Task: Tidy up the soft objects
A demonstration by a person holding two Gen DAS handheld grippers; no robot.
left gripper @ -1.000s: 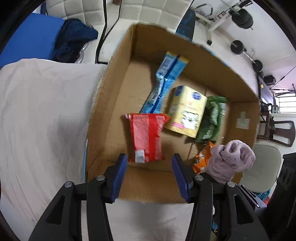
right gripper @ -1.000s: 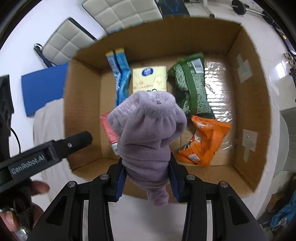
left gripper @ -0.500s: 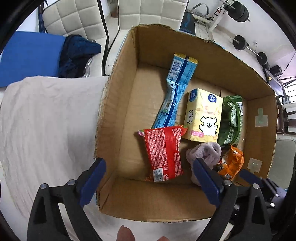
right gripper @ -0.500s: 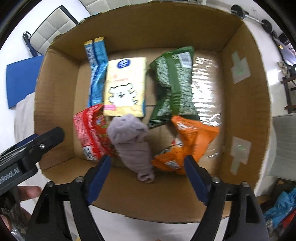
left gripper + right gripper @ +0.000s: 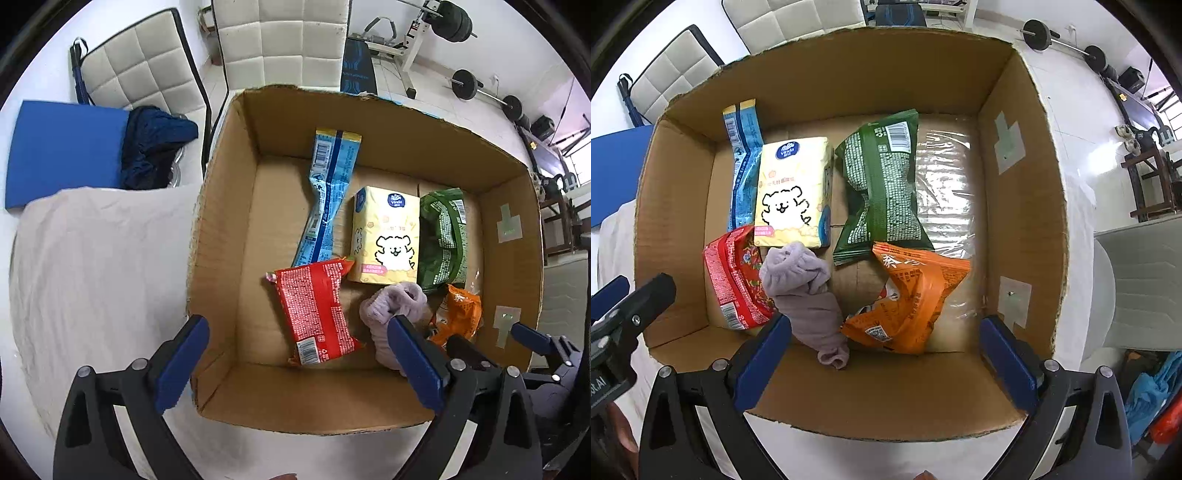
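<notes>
Inside the cardboard box [image 5: 1023,206], on its floor toward the near wall: a rolled lilac sock [image 5: 809,299], lying free, touched by neither tool. Flanked on one side by a red snack packet [image 5: 733,278] and on the other by an orange snack packet [image 5: 912,299], its cuffed end just against the lower edge of a yellow tissue pack [image 5: 792,195] printed with a cartoon dog. Beyond those, a long blue wrapper [image 5: 742,158] along the tissue pack's far side, and a green snack bag [image 5: 882,184] next to a patch of clear film [image 5: 945,184] on the box floor.

Right gripper [image 5: 884,356] poised over the near wall of the box, blue fingers [image 5: 762,363] spread wide and released, gripping nothing; sock's narrow end close to one of them but apart from it. Left gripper [image 5: 299,363] likewise over the box's near corner, fingers [image 5: 183,363] wide apart and vacant, one outside the cardboard wall above the white cloth [image 5: 96,266] on the counter, the other over the sock [image 5: 391,317] from this angle, hiding part of it.

Same contents visible from the left wrist camera: red packet [image 5: 316,314], tissue pack [image 5: 386,236], blue wrapper [image 5: 328,192], green bag [image 5: 443,236], orange packet [image 5: 458,314], all within the box [image 5: 229,229]. Behind the box, quilted white chairs [image 5: 280,40], a blue mat [image 5: 62,147] with dark blue fabric [image 5: 155,144] heaped beside it, and a weight bench with barbells [image 5: 447,22]
</notes>
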